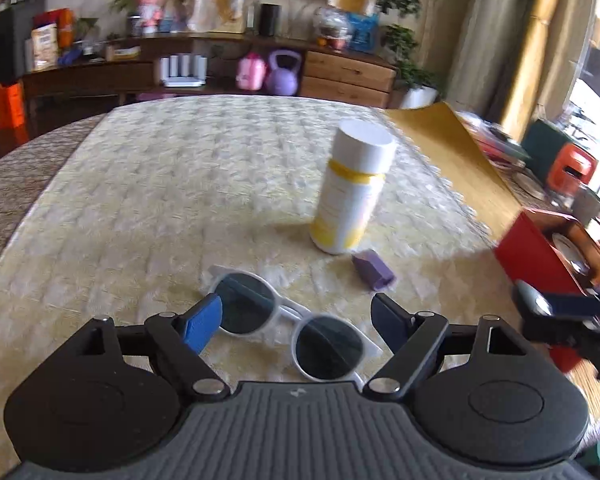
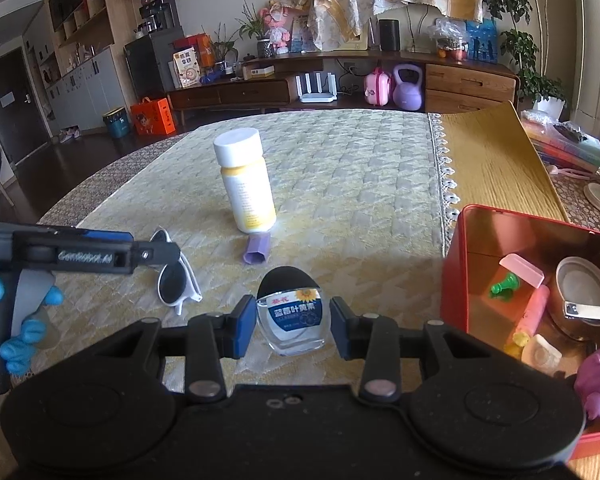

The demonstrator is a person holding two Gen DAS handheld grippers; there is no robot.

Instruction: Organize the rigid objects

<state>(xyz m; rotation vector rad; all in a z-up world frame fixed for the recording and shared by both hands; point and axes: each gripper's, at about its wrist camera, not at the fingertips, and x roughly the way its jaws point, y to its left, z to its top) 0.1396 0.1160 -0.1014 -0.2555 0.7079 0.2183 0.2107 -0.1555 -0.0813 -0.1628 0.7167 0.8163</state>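
Each gripper, the left gripper [image 1: 298,322] and the right gripper [image 2: 292,330], has a ribbed black body, two round black discs, silver pivot screws and blue finger pads [image 1: 202,322]. At nine o'clock in the right view, a blue-gloved hand [image 2: 18,326] shows beside white lettering on black.

white-framed sunglasses [image 1: 290,322] | white-yellow bottle [image 2: 247,181] | red box [image 2: 456,264] | purple piece [image 2: 257,251]

Far quilted tabletop [image 2: 340,152] lies open; nearer, white bottle [image 2: 246,184], purple piece [image 2: 256,250] and sunglasses [image 2: 176,280] crowd the middle, red tin [image 2: 456,272] blocks the right.
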